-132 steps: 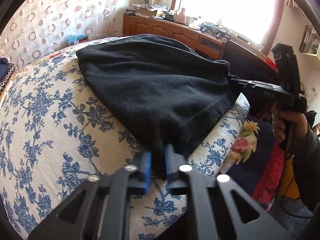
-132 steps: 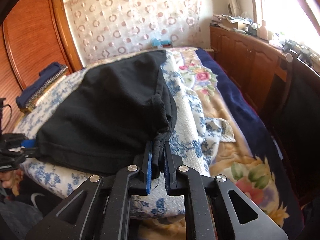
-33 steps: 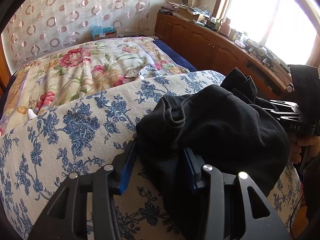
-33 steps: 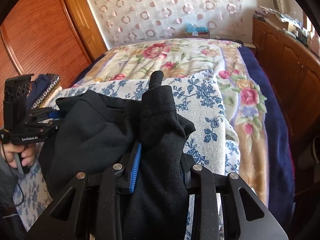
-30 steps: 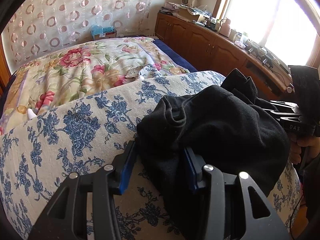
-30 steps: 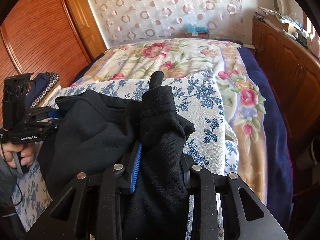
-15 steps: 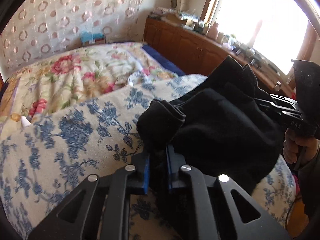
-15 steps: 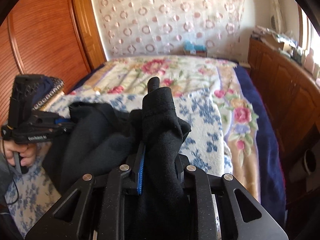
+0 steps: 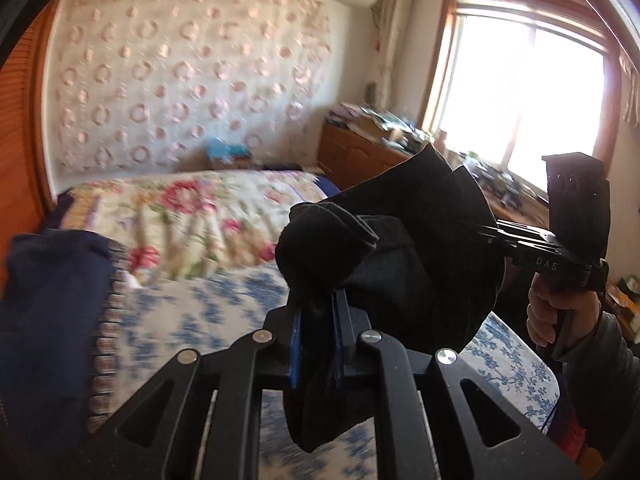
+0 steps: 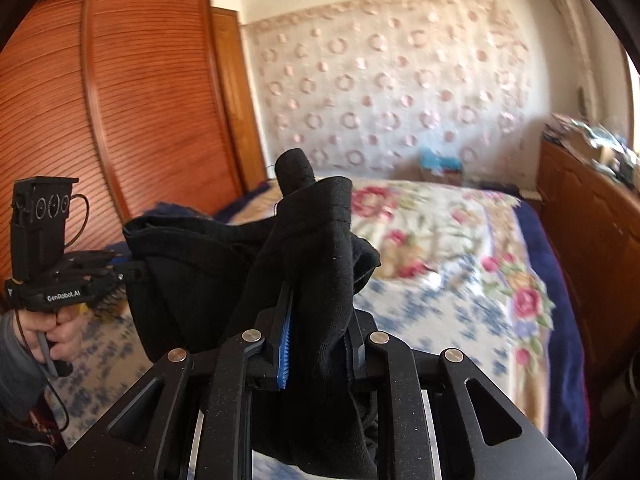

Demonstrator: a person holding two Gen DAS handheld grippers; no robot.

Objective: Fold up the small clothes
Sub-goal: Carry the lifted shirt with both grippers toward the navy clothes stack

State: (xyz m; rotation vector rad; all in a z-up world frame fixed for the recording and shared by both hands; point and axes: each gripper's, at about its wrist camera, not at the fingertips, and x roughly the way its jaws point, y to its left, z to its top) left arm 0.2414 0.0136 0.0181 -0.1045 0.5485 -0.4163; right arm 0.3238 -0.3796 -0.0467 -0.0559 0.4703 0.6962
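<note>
A black garment (image 9: 420,264) hangs in the air between both grippers, above the bed. My left gripper (image 9: 316,320) is shut on one bunched edge of it. My right gripper (image 10: 320,324) is shut on the other edge, with a thick fold of the black garment (image 10: 316,240) standing up between its blue-padded fingers. In the left wrist view the right gripper (image 9: 496,236) shows at the right, held by a hand. In the right wrist view the left gripper (image 10: 124,268) shows at the left, clamping the cloth.
The bed has a blue-flowered white cover (image 9: 208,312) near me and a rose-patterned quilt (image 10: 460,232) behind. A dark blue folded cloth (image 9: 44,300) lies at the left. Wooden cabinets (image 10: 592,232) line the window side. A wooden wardrobe (image 10: 120,100) stands on the other side.
Both grippers closed on the garment and lifted it off the bed; it now hangs bunched between them, higher than half a second ago.
</note>
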